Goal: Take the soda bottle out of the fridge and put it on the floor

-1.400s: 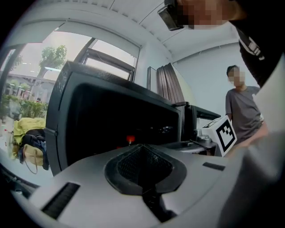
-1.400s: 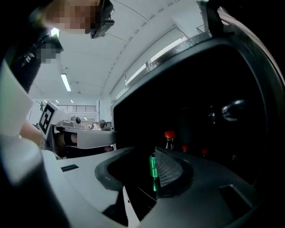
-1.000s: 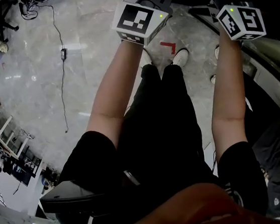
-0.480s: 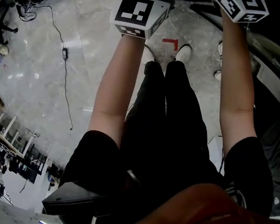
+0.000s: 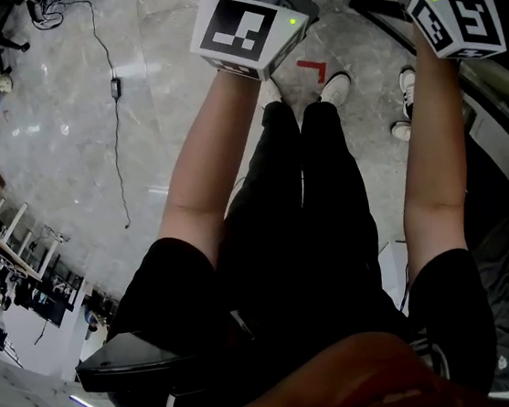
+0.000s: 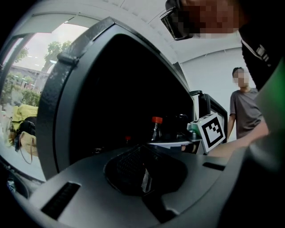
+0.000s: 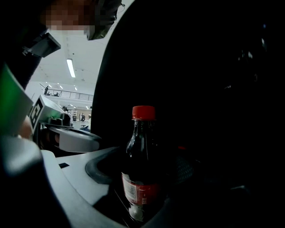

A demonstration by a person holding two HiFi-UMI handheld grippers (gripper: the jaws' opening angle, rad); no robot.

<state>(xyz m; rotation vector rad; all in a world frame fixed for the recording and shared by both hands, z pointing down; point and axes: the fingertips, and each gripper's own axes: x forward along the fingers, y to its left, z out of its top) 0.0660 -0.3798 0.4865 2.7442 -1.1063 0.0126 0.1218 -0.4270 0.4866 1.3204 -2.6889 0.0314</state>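
The soda bottle [image 7: 141,164] is dark cola with a red cap and a red label. It stands upright between the jaws of my right gripper [image 7: 142,180], which is shut on its lower body. In the left gripper view the same bottle [image 6: 156,129] shows small beside the right gripper's marker cube [image 6: 209,130], in front of the dark fridge [image 6: 111,89]. My left gripper [image 6: 144,176] is shut with nothing in it. From the head view only the two marker cubes show, the left cube [image 5: 247,26] and the right cube [image 5: 458,24]; the jaws and bottle are hidden.
The grey marble floor [image 5: 65,157] lies below, with a cable [image 5: 116,123] and a red tape mark [image 5: 314,71]. My legs and shoes [image 5: 333,91] stand in the middle. Another person's shoes [image 5: 405,106] are at the right; a person in a grey shirt [image 6: 247,111] stands nearby.
Both marker cubes have drifted a little apart, the left one leftward and the right one rightward. The feet sit slightly lower in the head view.
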